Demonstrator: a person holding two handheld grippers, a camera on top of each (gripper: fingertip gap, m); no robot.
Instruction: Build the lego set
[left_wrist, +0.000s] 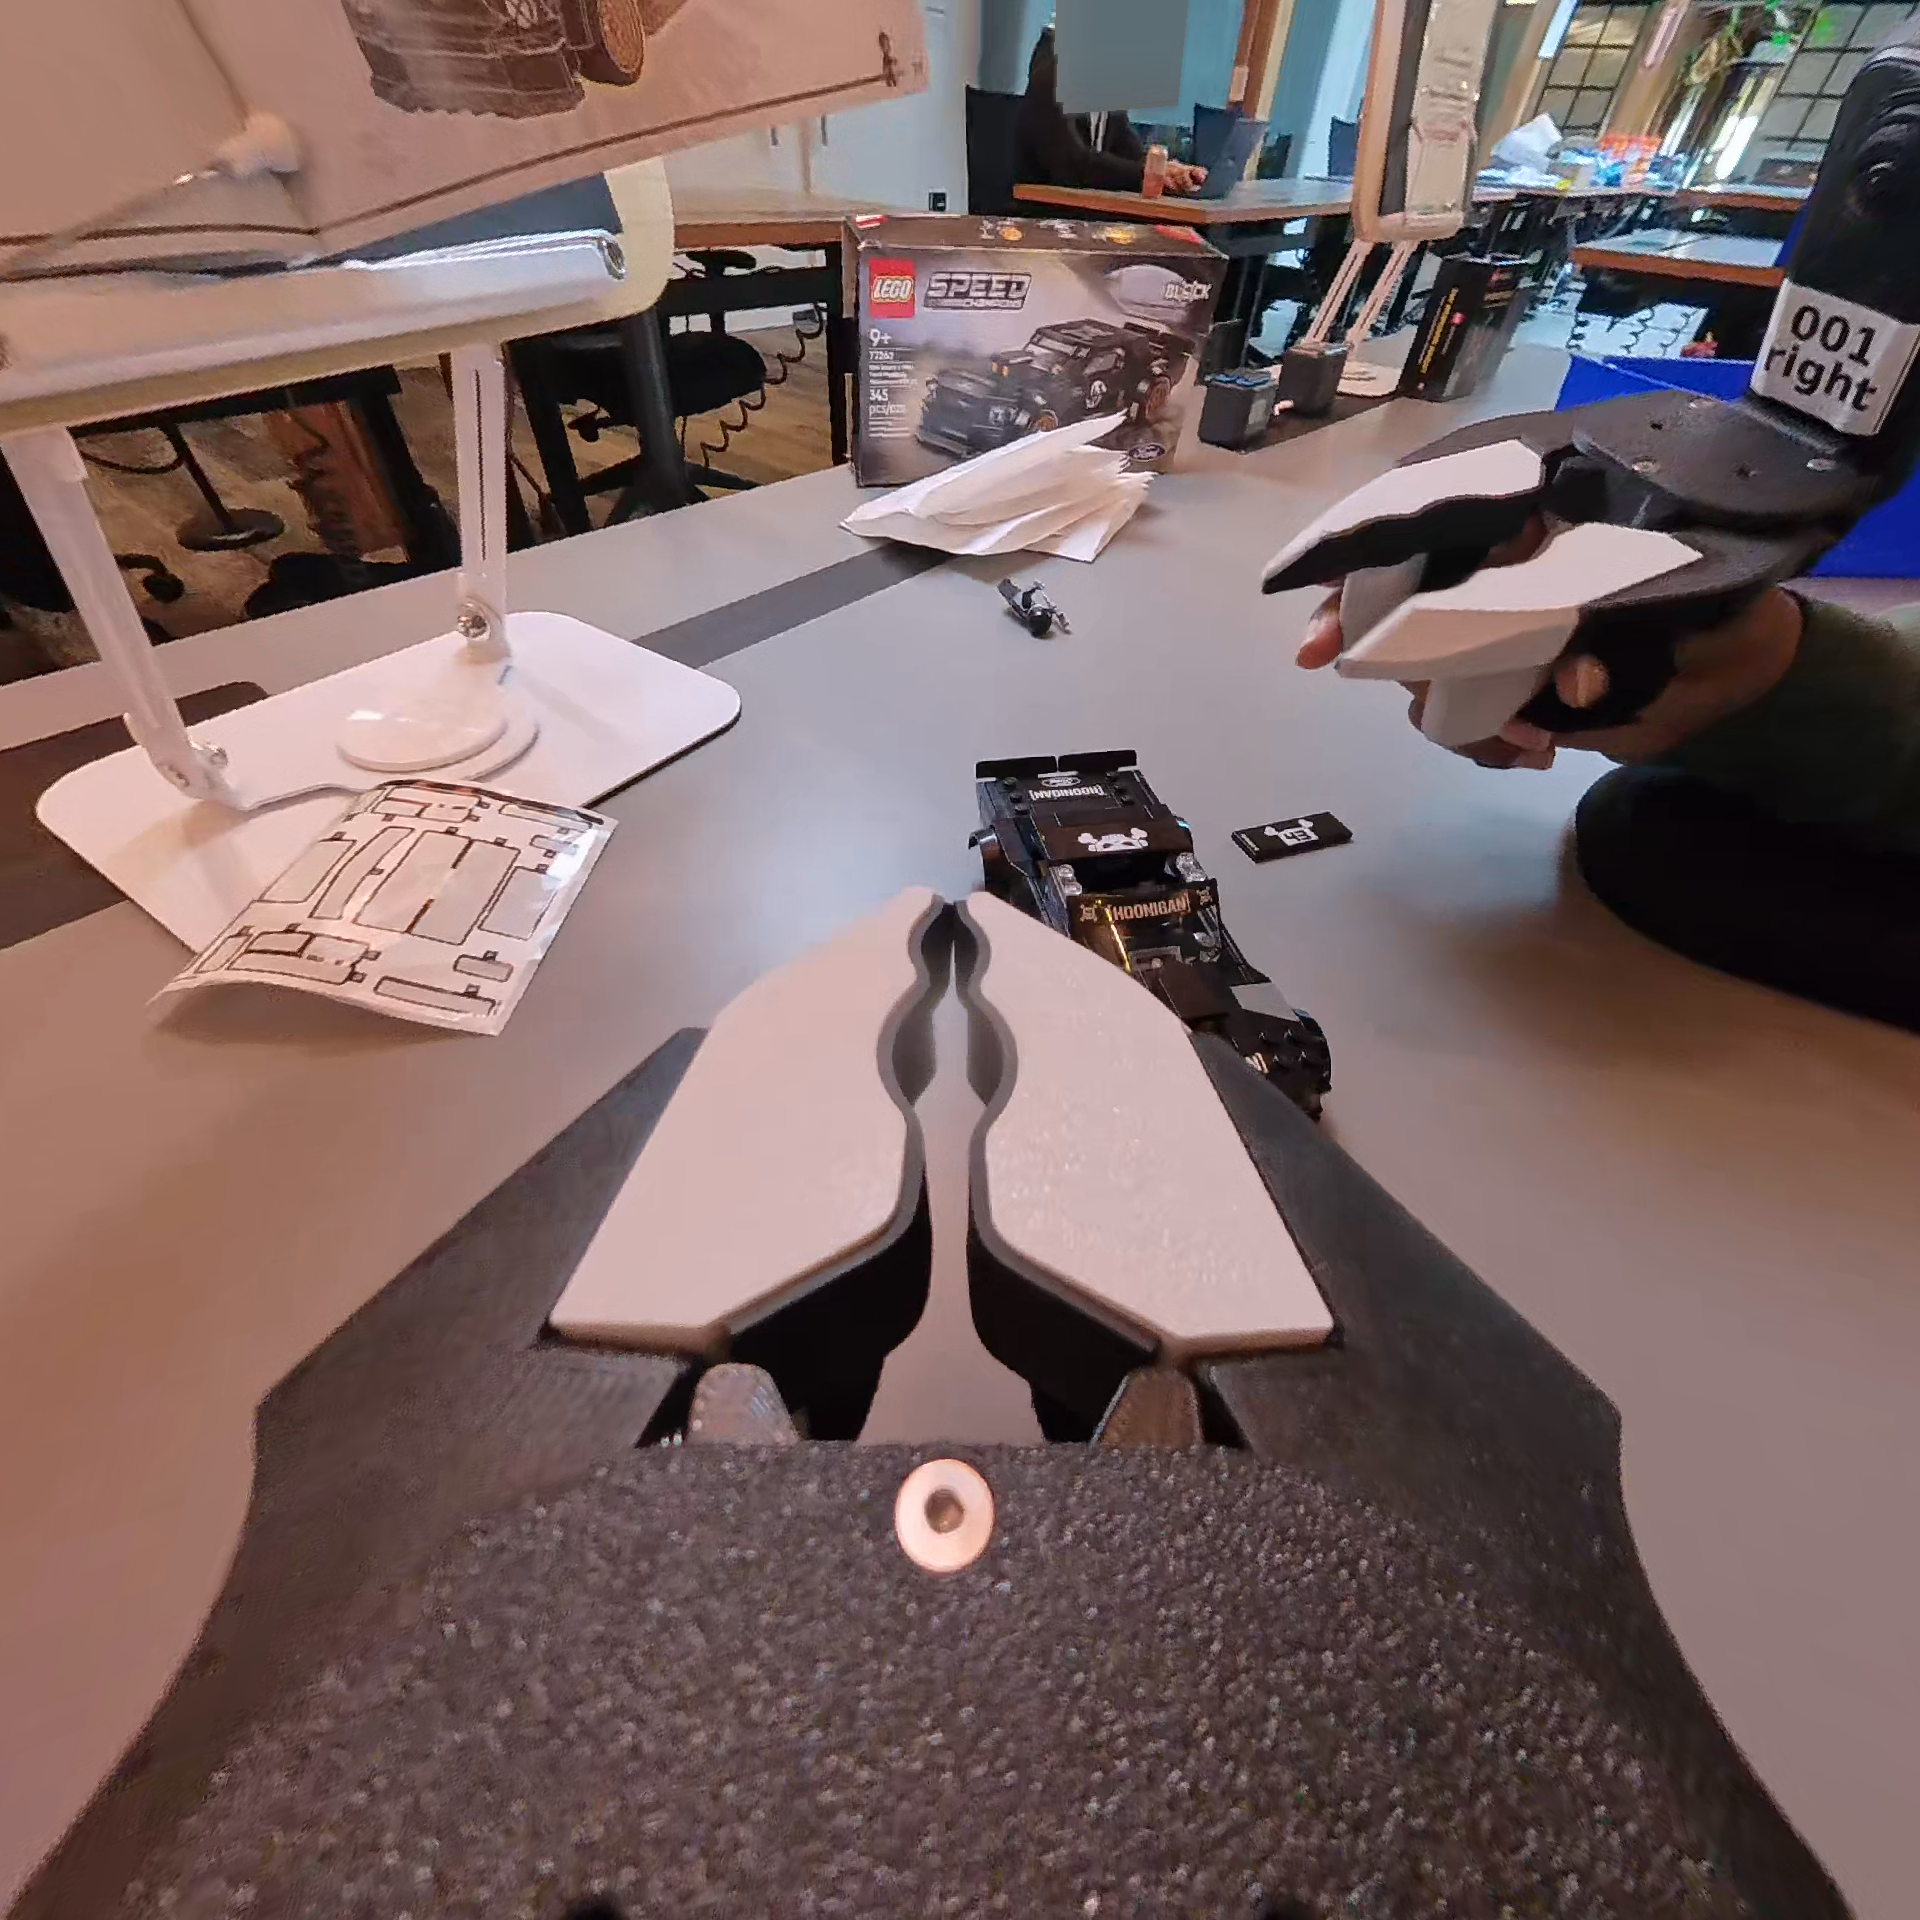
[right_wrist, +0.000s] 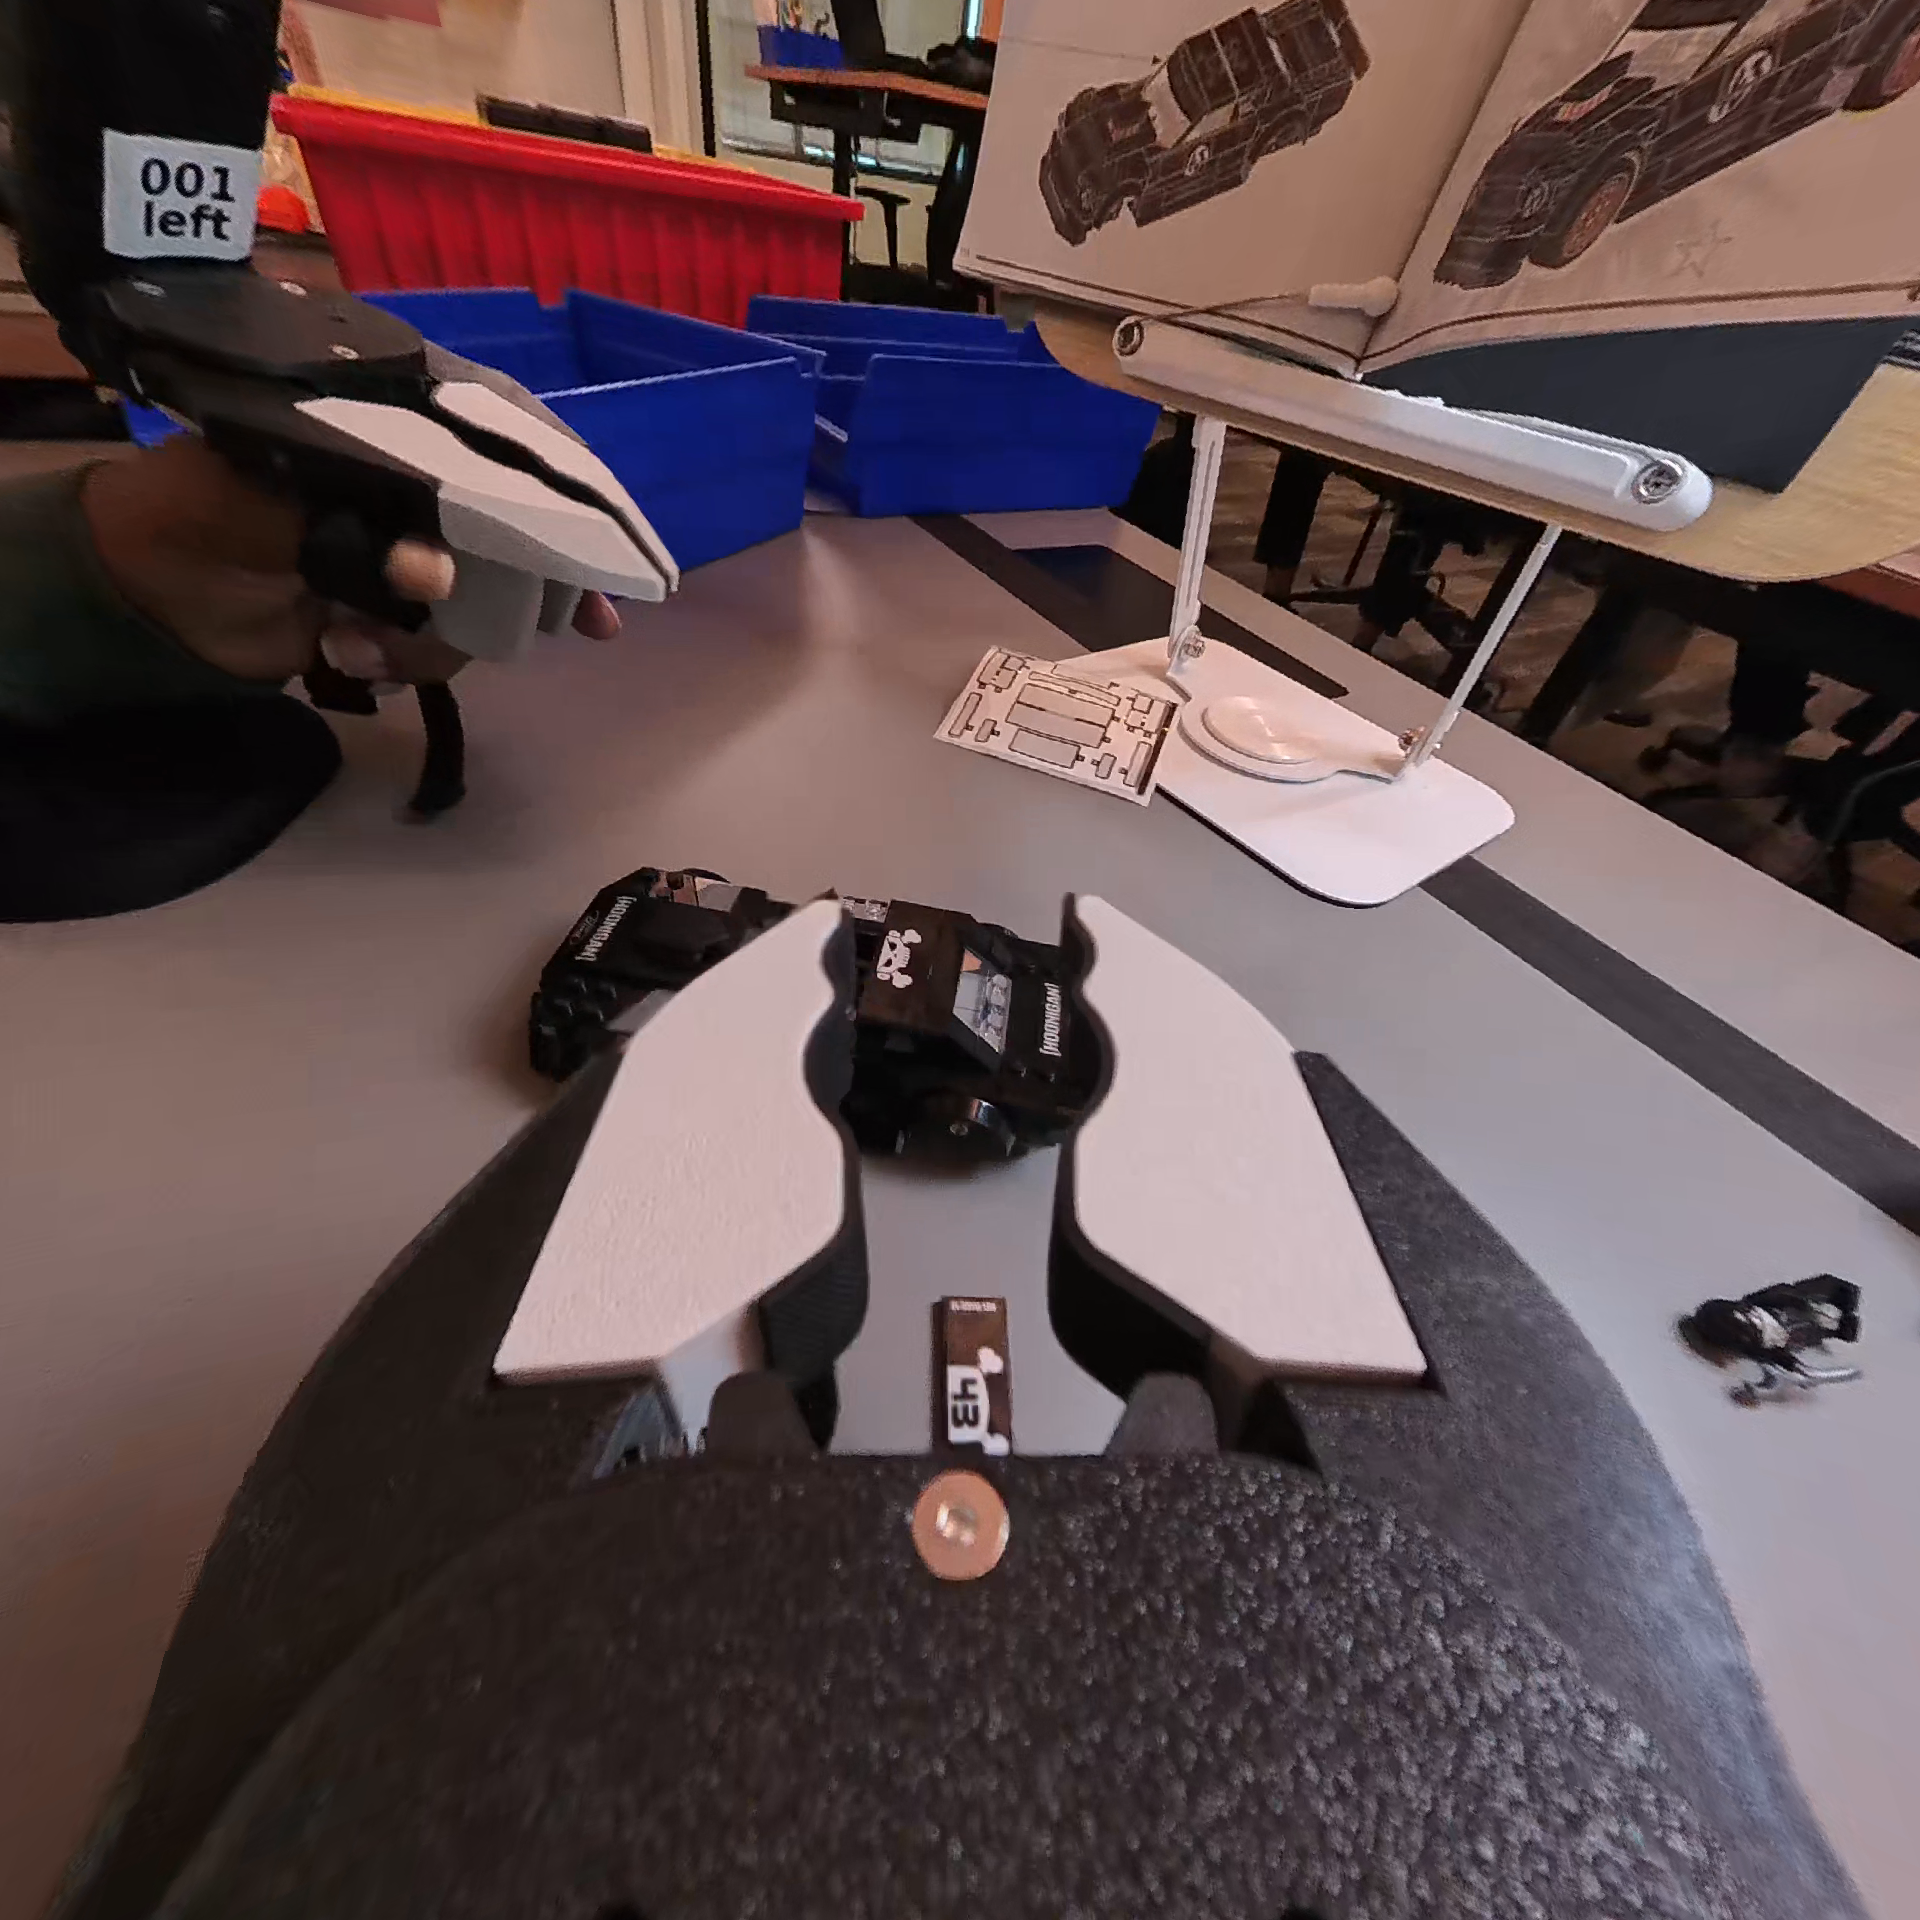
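A black Lego car with white stickers stands on the grey table. My left gripper is shut, its tips meeting just left of the car with nothing between them. It also shows in the right wrist view, raised above the table. My right gripper is open and empty. The car shows through the gap between its fingers but lies farther off. In the left wrist view the right gripper hovers well above the car's right side. A flat black stickered tile lies right of the car; it also shows under my right gripper.
A small black part lies beyond the car. A sticker sheet rests against the white stand base that holds the instruction booklet. The Lego box and white paper bags sit at the back. Blue bins stand behind. Left tips to right tips: about 15 cm.
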